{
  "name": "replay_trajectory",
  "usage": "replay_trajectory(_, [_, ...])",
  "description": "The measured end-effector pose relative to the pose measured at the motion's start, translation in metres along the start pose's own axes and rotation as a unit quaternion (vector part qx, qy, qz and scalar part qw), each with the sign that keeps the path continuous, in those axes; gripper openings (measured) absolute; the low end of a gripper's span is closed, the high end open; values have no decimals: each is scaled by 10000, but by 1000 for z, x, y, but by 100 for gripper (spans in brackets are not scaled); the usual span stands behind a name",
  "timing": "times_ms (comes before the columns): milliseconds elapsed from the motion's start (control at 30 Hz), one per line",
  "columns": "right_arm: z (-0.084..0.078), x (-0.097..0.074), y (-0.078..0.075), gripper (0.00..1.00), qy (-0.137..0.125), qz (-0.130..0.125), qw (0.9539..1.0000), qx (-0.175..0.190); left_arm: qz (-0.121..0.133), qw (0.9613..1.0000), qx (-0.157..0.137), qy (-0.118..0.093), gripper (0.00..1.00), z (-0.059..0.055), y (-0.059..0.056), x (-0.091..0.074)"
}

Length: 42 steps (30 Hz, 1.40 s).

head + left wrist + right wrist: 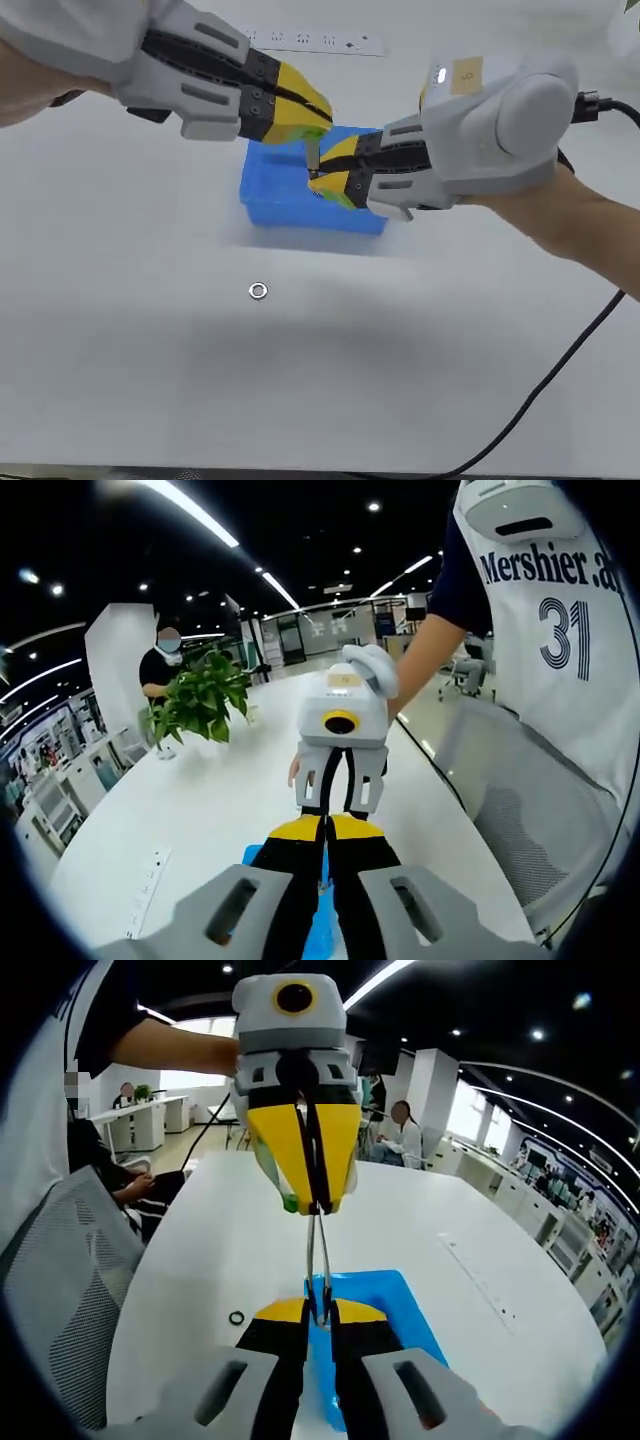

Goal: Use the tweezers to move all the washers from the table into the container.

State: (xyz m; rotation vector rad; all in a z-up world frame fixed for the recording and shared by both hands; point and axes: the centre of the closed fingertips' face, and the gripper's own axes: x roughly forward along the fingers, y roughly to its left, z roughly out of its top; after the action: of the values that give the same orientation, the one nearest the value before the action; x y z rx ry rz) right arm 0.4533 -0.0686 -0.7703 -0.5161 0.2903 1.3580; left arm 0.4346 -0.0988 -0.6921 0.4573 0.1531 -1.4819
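Note:
A steel washer [258, 291] lies flat on the white table, in front of the blue container [290, 205]. Thin metal tweezers [312, 155] hang over the container's right part. My left gripper [322, 112] reaches in from the upper left, shut on the tweezers' top end. From the right, my right gripper [320, 178] is shut around their lower legs. In the right gripper view the tweezers [317, 1255] run from the left gripper [318, 1205] down into my right gripper [320, 1310], above the container [390, 1305], and the washer [237, 1318] lies to the left. What the tweezer tips hold is hidden.
A white power strip [310, 42] lies at the table's far edge. A black cable [560, 375] trails from the right gripper across the table's right side. A potted plant [200, 700] stands farther along the table, with people around the room.

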Motion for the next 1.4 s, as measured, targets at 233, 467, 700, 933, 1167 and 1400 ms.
replay_trajectory(233, [-6, 4, -19, 10, 28, -120, 9999, -18, 71, 10000, 48, 30, 5, -7, 18, 4])
replay_trajectory(467, [-20, 16, -37, 10, 145, -168, 9997, 49, 219, 9997, -39, 95, 5, -24, 36, 11])
replay_trajectory(700, [-46, 30, -38, 10, 353, -22, 9992, 209, 214, 9991, -308, 217, 5, -51, 40, 22])
replay_trajectory(933, [-62, 39, -37, 10, 464, 35, 9984, 335, 199, 9983, -476, 283, 5, -67, 41, 30])
replay_trajectory(1167, [-69, 41, -37, 10, 503, 40, 9978, 425, 167, 9979, -559, 288, 5, -72, 41, 32])
replay_trajectory(1400, [-70, 42, -34, 10, 535, 35, 9976, 436, 129, 9979, -555, 303, 5, -74, 40, 34])
